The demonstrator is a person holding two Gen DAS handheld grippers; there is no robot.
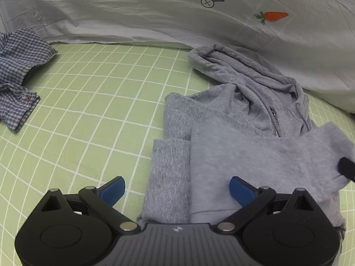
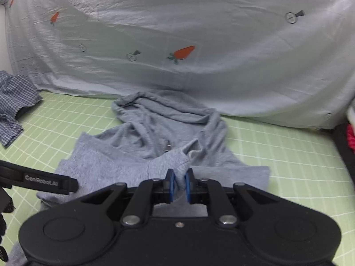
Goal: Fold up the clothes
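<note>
On the green checked sheet [image 1: 93, 102], the right gripper [image 2: 179, 185] pinches a fold of the grey zip hoodie [image 1: 239, 119], while the left gripper [image 1: 177, 190] hovers spread wide above its near left edge.

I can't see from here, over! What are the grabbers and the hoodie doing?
Left gripper open, empty. Right gripper pinching a fold of the grey hoodie. Checked shirt off to the side, clear.
</note>
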